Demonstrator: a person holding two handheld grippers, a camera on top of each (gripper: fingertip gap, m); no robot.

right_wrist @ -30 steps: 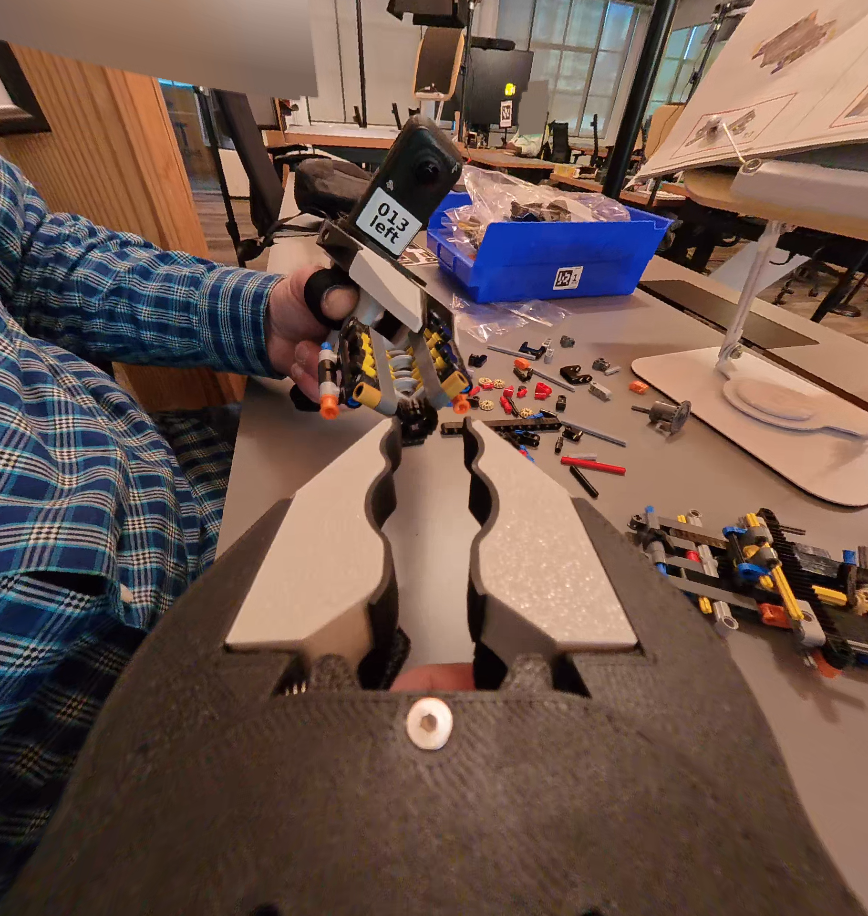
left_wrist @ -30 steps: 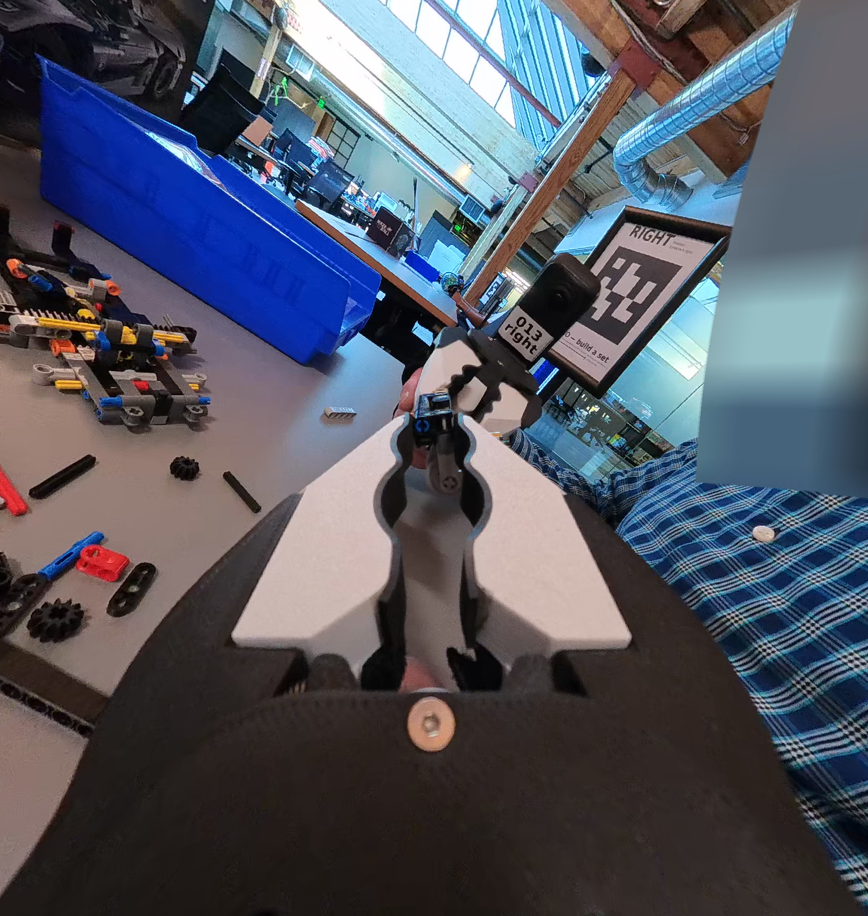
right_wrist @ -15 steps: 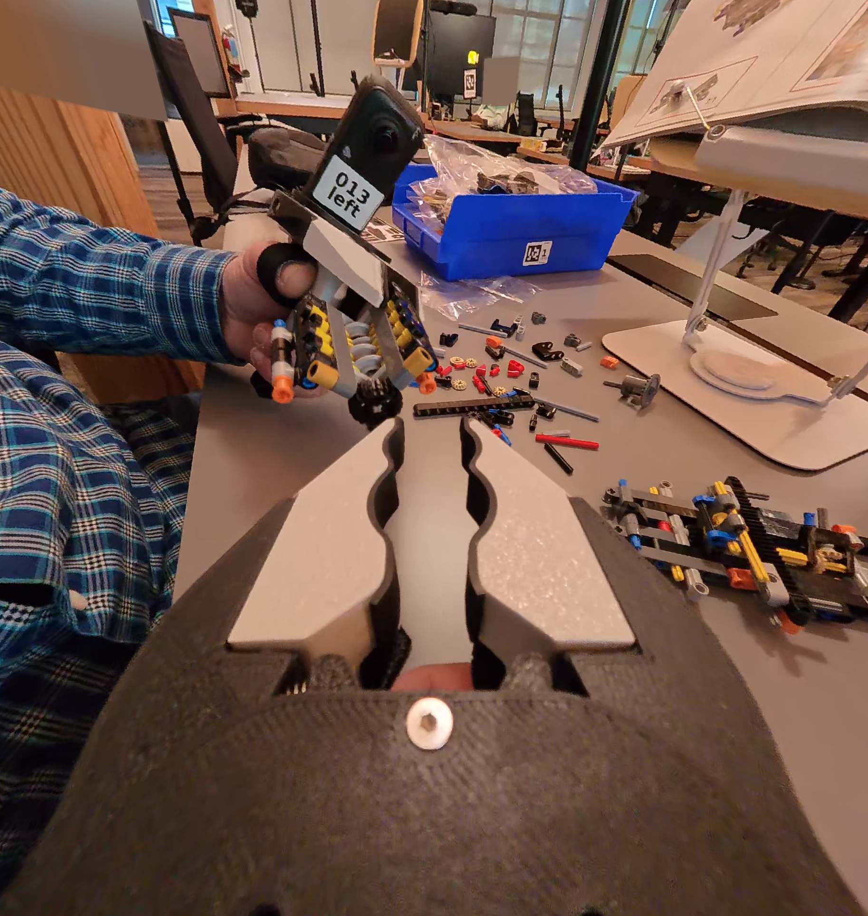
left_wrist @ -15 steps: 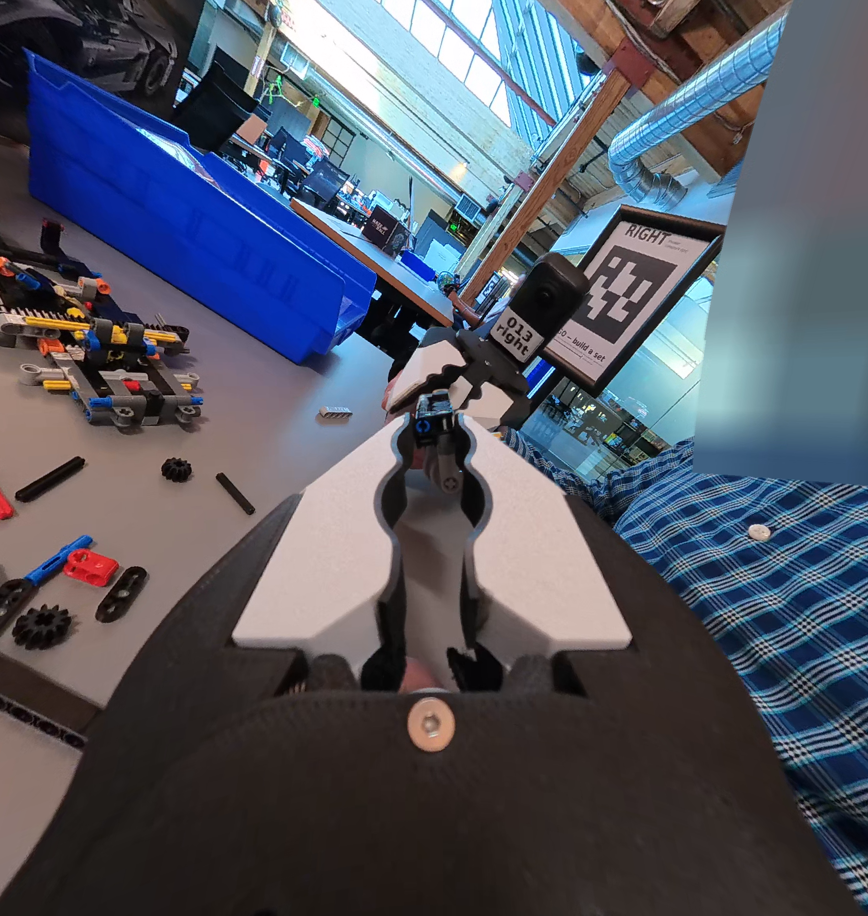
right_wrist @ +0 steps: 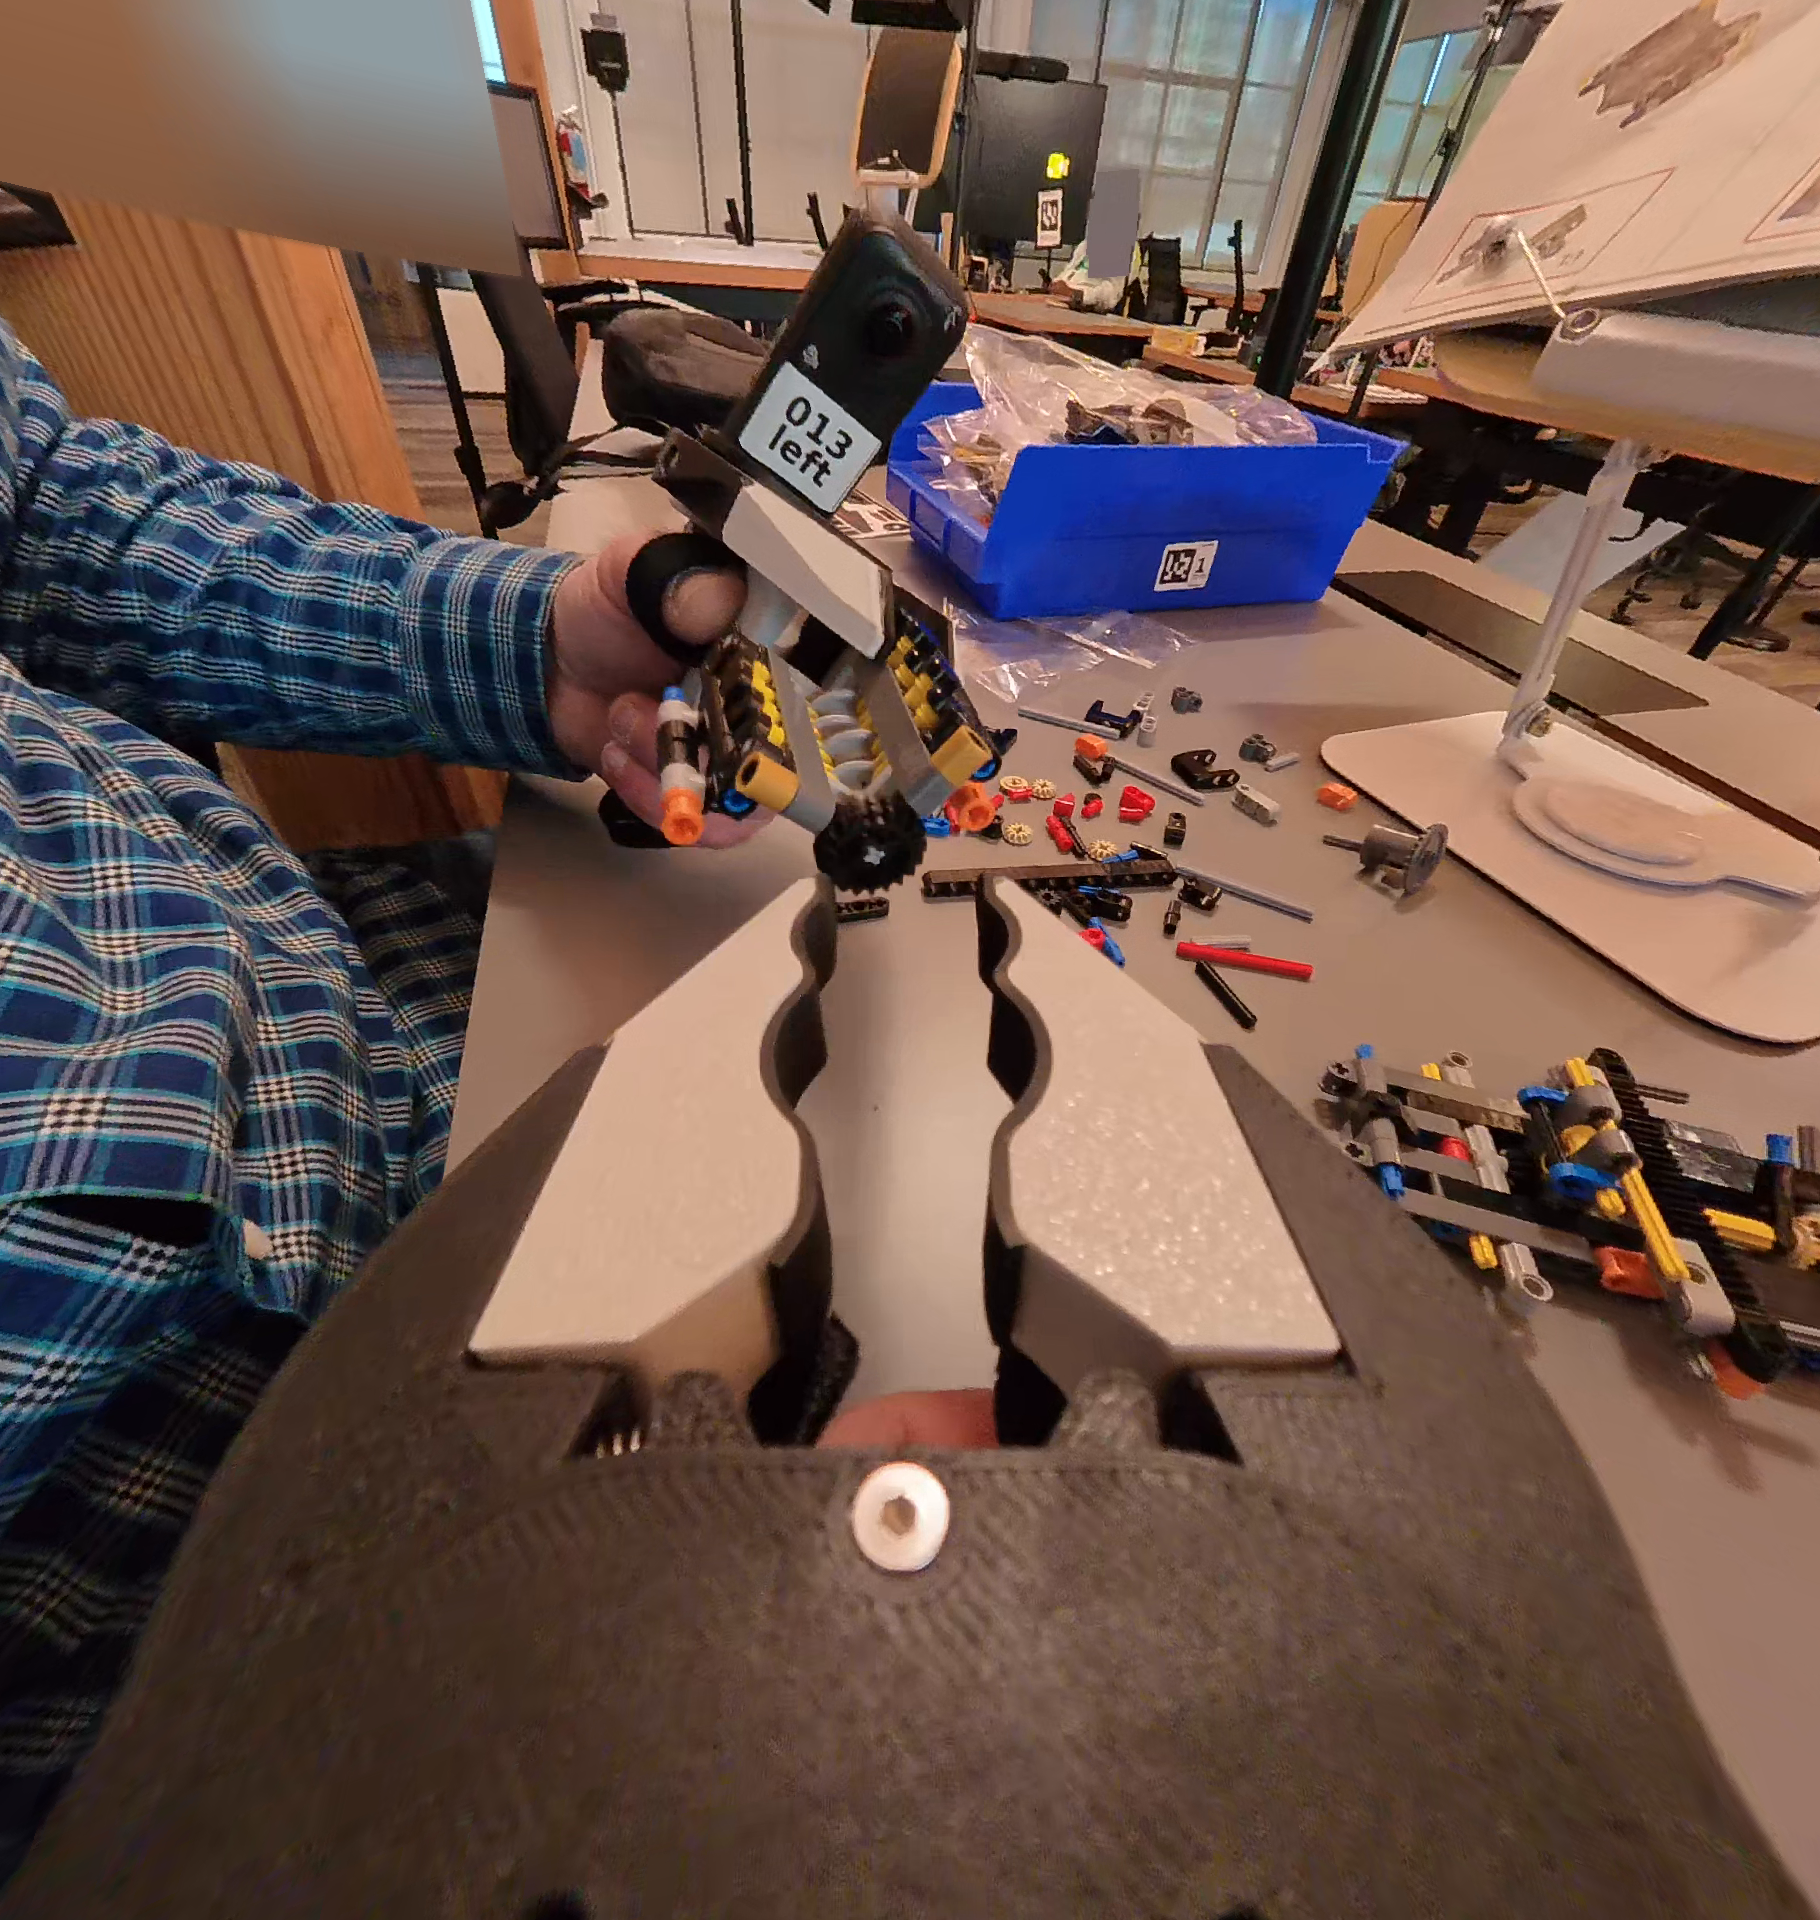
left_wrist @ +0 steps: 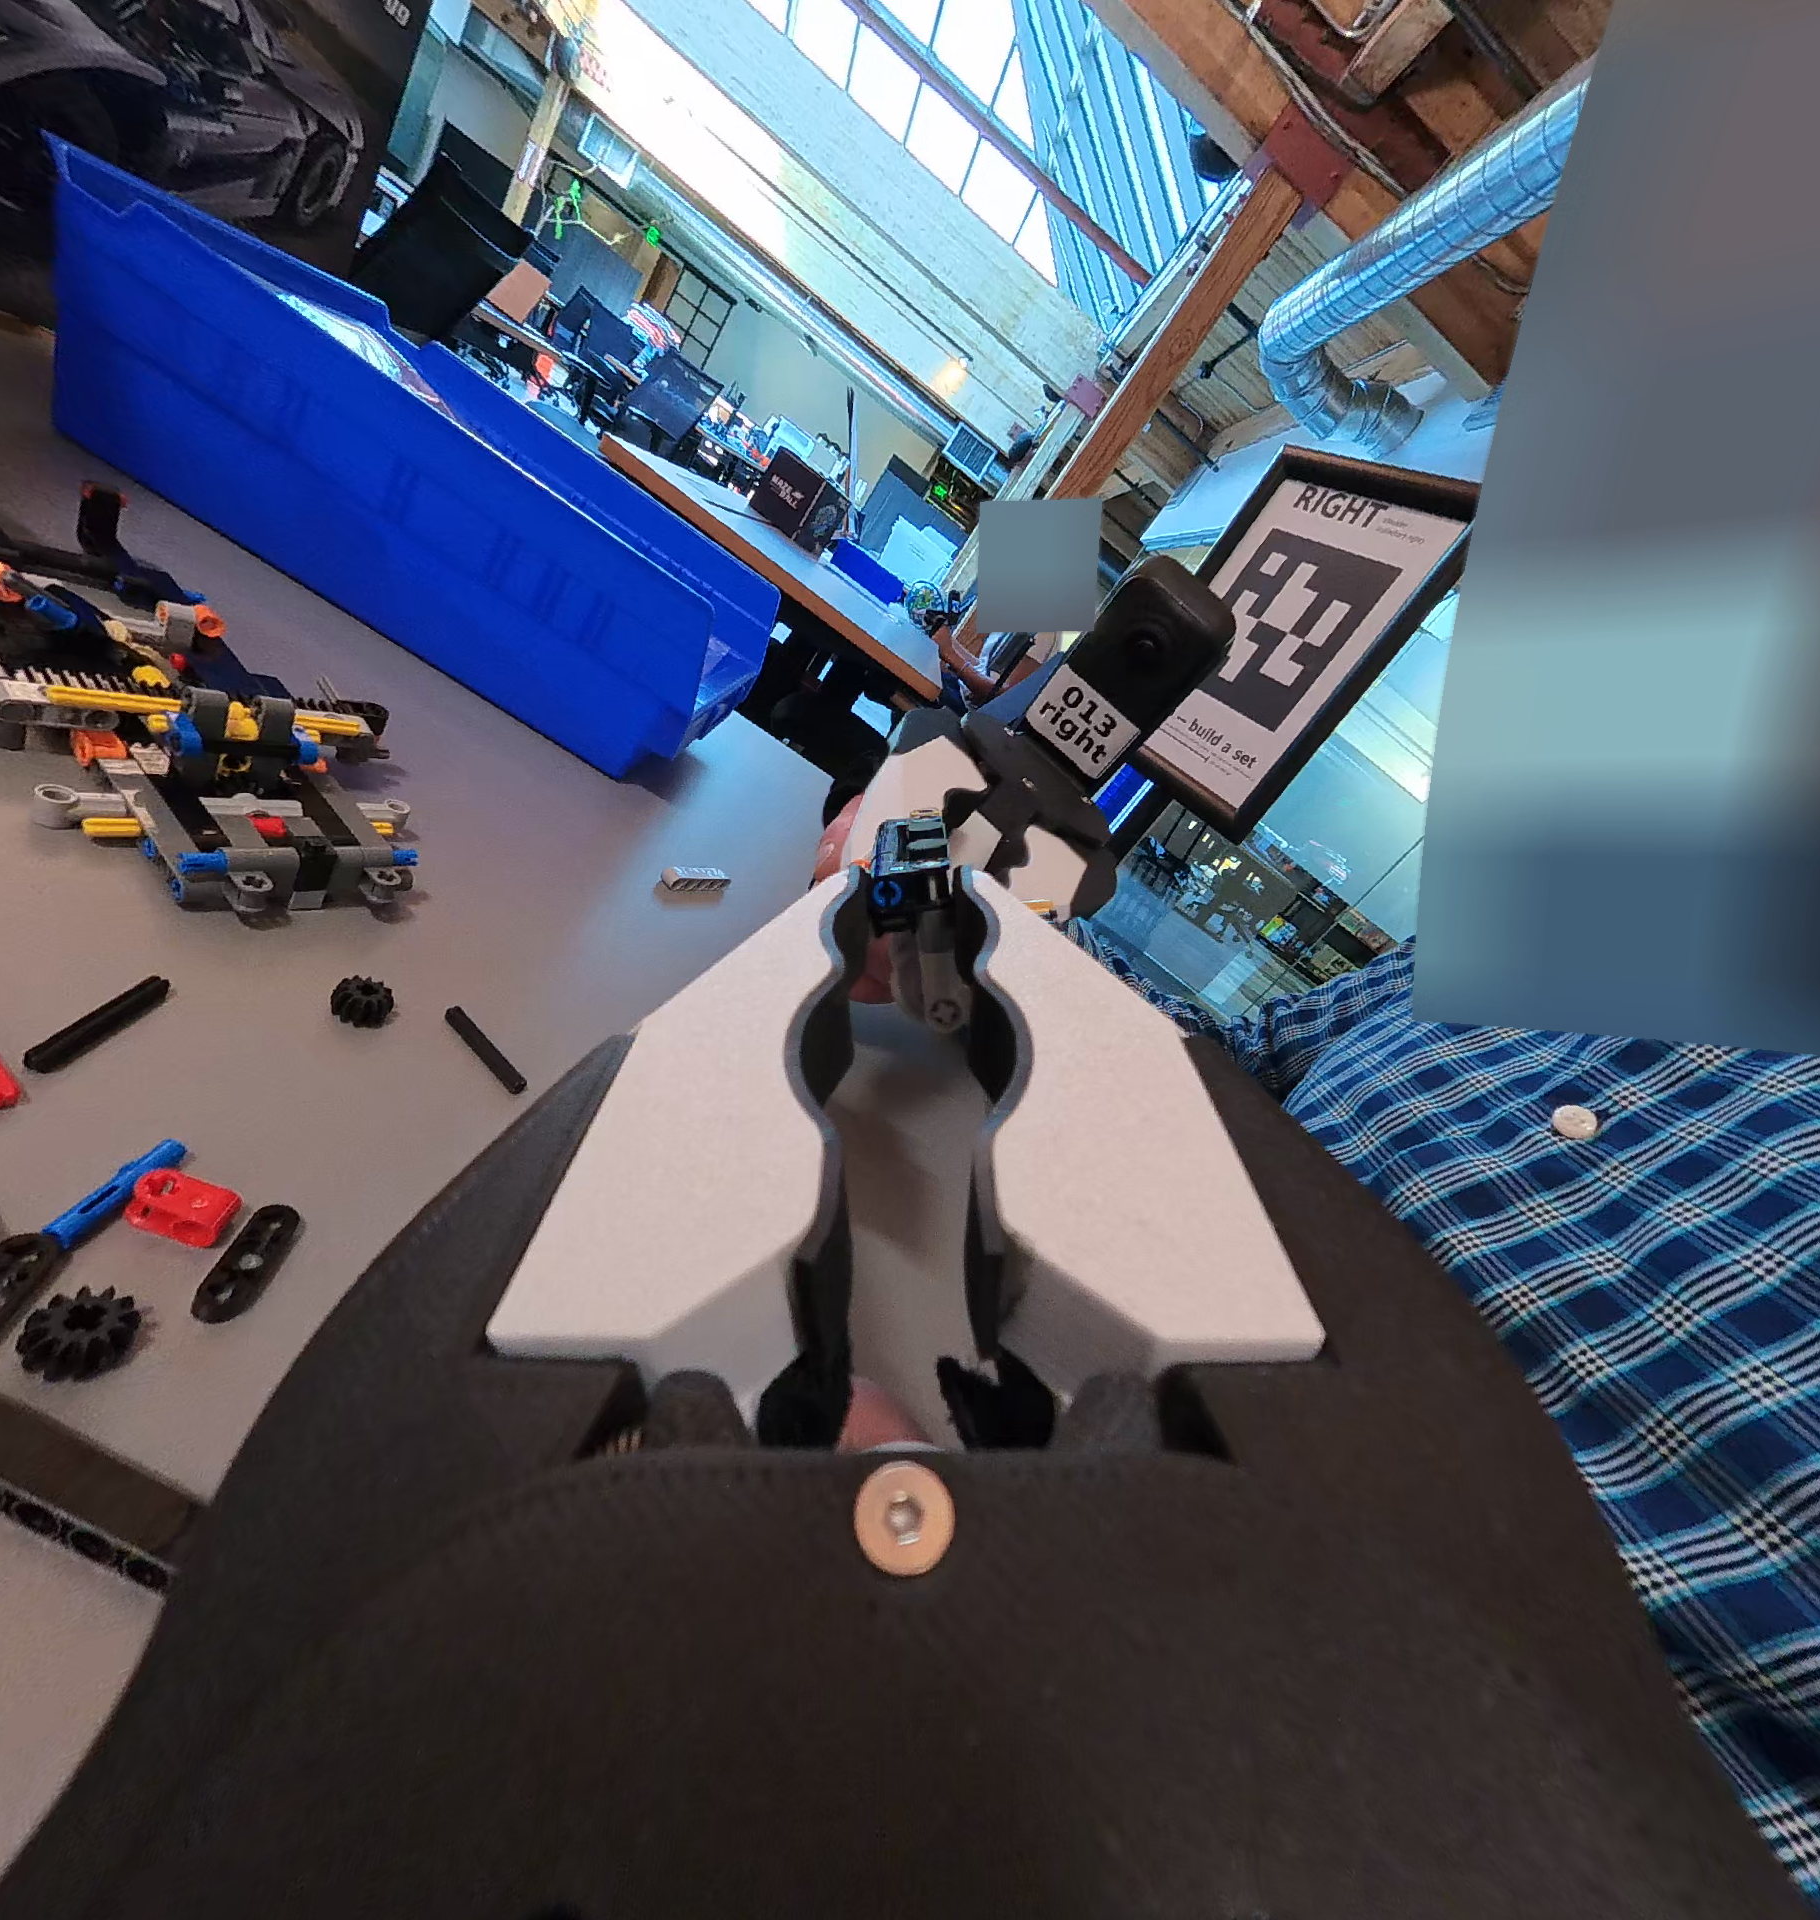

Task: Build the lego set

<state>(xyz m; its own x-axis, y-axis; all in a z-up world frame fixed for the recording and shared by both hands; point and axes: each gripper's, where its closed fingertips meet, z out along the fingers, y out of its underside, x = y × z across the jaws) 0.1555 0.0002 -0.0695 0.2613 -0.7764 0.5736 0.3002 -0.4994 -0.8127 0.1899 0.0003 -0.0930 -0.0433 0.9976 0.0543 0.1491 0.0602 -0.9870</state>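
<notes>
Nearest, the right gripper (right_wrist: 906,899) has its jaws parted a little and holds nothing; its tips sit just below a black gear (right_wrist: 870,850) at the bottom of a small Technic sub-assembly (right_wrist: 833,727). The left gripper (left_wrist: 911,899) has its jaws closed tight on that sub-assembly, lifted above the grey table (right_wrist: 989,1091). It looks light and stiff, but the pinned joints would likely pop apart under twist, and the smooth plastic can slip, so the sturdy beam sides seem the place to grip, not the gear or the orange-tipped axle (right_wrist: 677,774). Farther off to the right lies the larger chassis (right_wrist: 1612,1184), then loose pins and axles (right_wrist: 1145,831), and beyond them a blue bin (right_wrist: 1124,530).
</notes>
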